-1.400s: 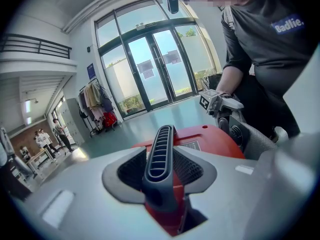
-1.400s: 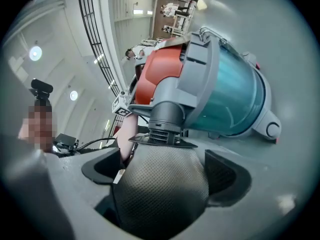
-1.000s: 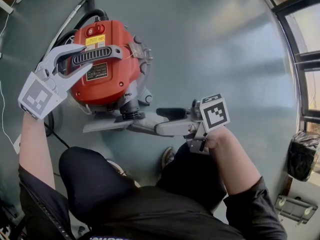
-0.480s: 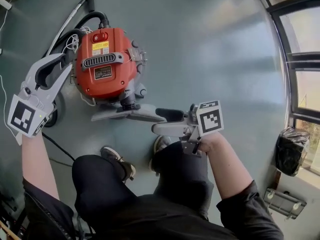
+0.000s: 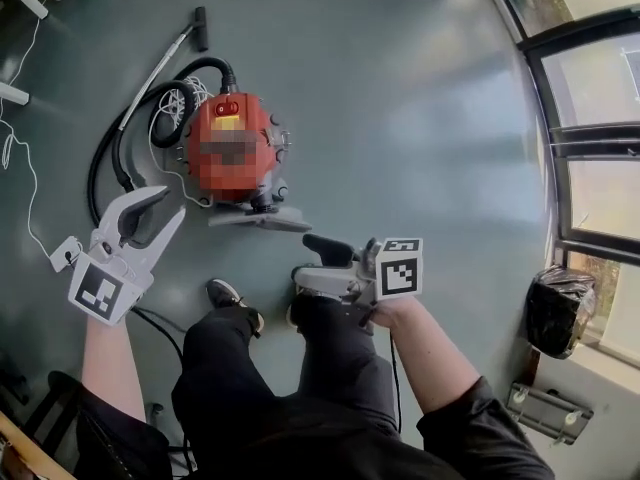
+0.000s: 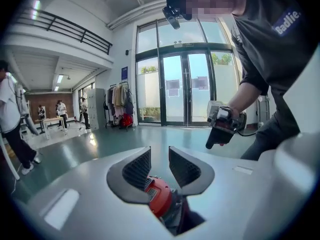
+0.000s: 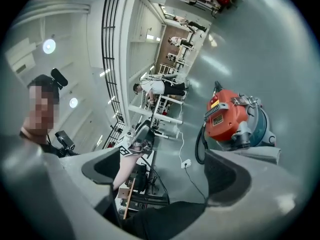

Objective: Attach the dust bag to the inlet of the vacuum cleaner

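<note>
The red vacuum cleaner (image 5: 235, 153) stands on the green floor, far below both grippers. A grey dust bag (image 5: 262, 218) lies flat against its near end. My left gripper (image 5: 170, 203) hangs to the vacuum's lower left. Its jaws have just been opening and nothing is between them. In the left gripper view that gripper (image 6: 159, 151) frames only the distant vacuum (image 6: 159, 196). My right gripper (image 5: 305, 263) is below the bag and apart from it, open. In the right gripper view its jaws (image 7: 162, 156) stand wide with nothing in them, and the vacuum (image 7: 227, 116) shows beyond.
A black hose and wand (image 5: 150, 98) curl left of the vacuum. A white cable with a plug (image 5: 62, 253) runs along the left. A black bag (image 5: 560, 313) sits by the glass doors at right. The person's shoe (image 5: 235, 298) is near the vacuum.
Both grippers and the view have risen, so the vacuum looks smaller. The left gripper came off the vacuum's handle and swung down-left. The right gripper drew back from the dust bag.
</note>
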`<move>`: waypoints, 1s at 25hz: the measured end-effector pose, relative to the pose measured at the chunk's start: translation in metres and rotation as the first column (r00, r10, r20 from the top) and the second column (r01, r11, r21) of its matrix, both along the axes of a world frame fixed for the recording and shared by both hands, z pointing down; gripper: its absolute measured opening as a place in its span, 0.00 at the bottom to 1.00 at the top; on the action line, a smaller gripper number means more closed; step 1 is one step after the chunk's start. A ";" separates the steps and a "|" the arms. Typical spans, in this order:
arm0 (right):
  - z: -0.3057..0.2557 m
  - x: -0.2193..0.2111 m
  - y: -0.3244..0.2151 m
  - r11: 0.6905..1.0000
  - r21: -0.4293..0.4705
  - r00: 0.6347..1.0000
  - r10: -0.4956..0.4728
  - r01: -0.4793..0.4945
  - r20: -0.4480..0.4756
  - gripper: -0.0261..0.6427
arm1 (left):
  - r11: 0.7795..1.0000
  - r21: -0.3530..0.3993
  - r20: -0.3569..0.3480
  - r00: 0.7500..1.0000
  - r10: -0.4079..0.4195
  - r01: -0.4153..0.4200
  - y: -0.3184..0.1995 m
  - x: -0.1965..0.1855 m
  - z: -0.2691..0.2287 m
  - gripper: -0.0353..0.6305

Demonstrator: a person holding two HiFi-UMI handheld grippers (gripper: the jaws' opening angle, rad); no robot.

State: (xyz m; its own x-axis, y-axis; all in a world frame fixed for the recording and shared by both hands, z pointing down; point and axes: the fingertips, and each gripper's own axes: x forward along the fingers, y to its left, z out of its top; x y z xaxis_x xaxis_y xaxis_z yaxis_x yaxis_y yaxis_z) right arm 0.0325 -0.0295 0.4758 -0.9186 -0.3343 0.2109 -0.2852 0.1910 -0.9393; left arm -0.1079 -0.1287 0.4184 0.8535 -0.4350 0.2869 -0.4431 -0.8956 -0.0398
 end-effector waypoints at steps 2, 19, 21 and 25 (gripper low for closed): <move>-0.023 -0.007 0.007 1.000 -0.003 1.000 -0.009 0.009 -0.004 0.79 | 1.000 -0.020 -0.020 1.000 0.000 0.000 0.018 0.000 -0.024 0.25; -0.200 -0.083 0.077 0.997 0.069 1.000 -0.023 0.024 -0.010 0.79 | 0.987 -0.158 -0.094 0.994 -0.057 0.042 0.156 -0.032 -0.200 0.23; -0.213 -0.080 0.079 0.995 0.096 1.000 -0.015 0.017 -0.023 0.79 | 0.984 -0.166 -0.111 0.990 -0.088 0.068 0.160 -0.033 -0.212 0.22; -0.235 -0.065 0.084 0.981 0.191 0.997 -0.011 0.025 -0.073 0.79 | 0.983 -0.152 -0.112 0.986 -0.125 0.108 0.177 -0.019 -0.232 0.22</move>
State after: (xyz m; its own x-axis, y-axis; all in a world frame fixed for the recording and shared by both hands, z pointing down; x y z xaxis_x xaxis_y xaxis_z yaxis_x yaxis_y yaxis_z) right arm -0.0322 0.0546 0.2411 -0.9097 -0.3586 0.2095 -0.3449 0.3714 -0.8621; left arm -0.1268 0.0486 0.1865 0.8315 -0.4950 0.2521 -0.5384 -0.8299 0.1465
